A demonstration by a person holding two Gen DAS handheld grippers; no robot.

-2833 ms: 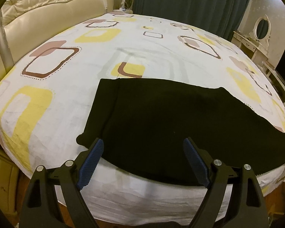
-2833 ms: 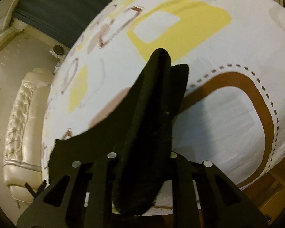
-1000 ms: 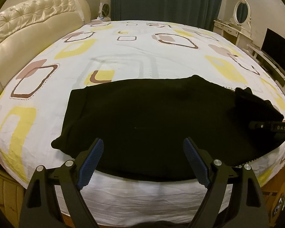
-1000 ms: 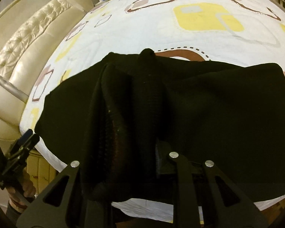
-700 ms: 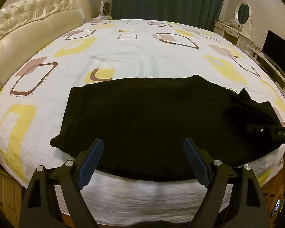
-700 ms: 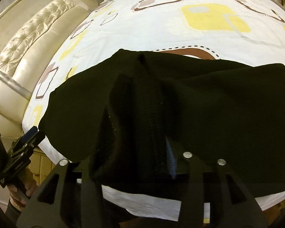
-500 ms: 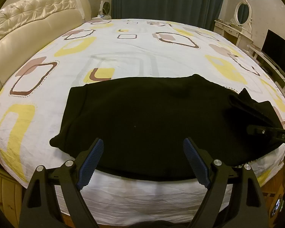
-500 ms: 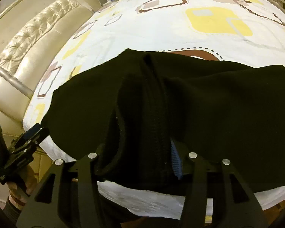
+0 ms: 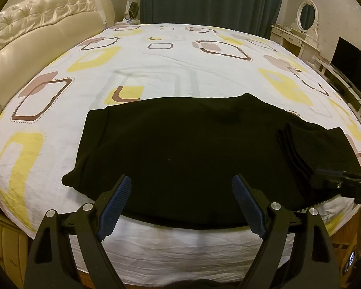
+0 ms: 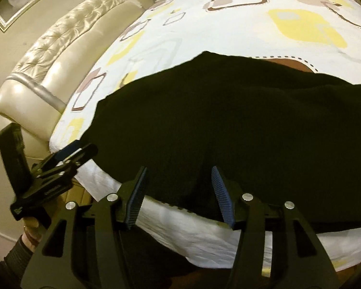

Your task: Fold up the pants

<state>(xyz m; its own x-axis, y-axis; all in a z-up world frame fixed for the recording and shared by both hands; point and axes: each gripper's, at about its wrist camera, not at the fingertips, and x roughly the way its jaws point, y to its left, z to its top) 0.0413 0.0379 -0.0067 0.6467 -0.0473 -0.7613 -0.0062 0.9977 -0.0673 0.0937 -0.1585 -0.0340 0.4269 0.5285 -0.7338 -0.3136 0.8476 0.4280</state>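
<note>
Your black pants lie folded over on the bed, close to its near edge, spread flat across the patterned sheet of yellow and brown rounded squares. The left end of the garment comes to a soft corner near the sheet's edge; at the right end a ribbed band shows several stacked layers.

Your left claw hangs just above the near edge of the pants with its blue-padded fingers spread wide. Nothing sits between the pads, and they touch no cloth.

Your right claw hovers over the near edge of the pants at the right end. Its jaws are opening, and the blue pads stand apart from the fabric: the dark cloth lies beyond and below them, not pinched. From the left wrist view you can see this claw's black frame coming in from the right, just beside the ribbed band.

In the right wrist view, your left hand grips the handle of the other claw at the lower left, with a dark sleeve at the wrist.

A cream tufted headboard curves along the left of the bed, and dark curtains hang behind it.
</note>
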